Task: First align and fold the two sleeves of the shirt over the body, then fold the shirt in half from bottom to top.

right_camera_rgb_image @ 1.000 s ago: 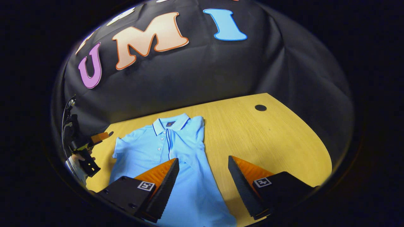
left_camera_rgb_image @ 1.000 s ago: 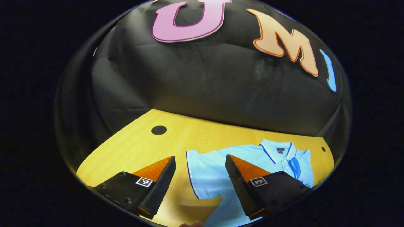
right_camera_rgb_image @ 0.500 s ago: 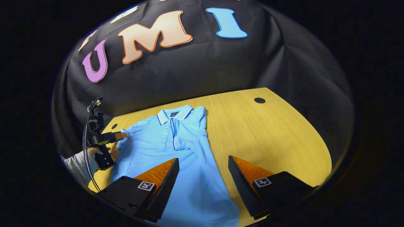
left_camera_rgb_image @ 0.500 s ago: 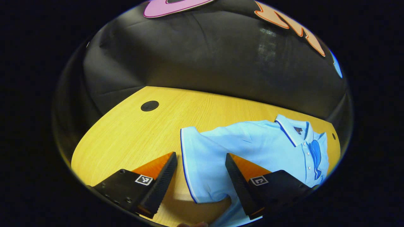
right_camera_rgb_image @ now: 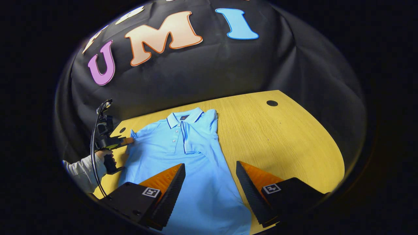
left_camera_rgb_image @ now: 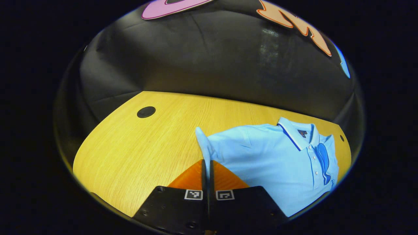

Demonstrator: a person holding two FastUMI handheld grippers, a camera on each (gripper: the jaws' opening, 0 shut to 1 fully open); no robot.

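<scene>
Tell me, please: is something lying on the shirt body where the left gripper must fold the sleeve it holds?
Nothing visible does. The left gripper is shut on the left sleeve, and the shirt body beside it lies bare; the other sleeve is already folded over.

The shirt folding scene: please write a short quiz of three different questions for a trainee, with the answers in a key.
1. True or false: the left claw is open above the bare table.
2. Which sleeve already lies folded over the body of the shirt? A) the one beside the right claw; B) the one at the left claw; C) neither.
3. Fill in: the left claw pinches the edge of the unfolded ______.

Key
1. False: it is shut on the sleeve.
2. A: that sleeve lies over the chest, beside the buttons.
3. sleeve
</scene>
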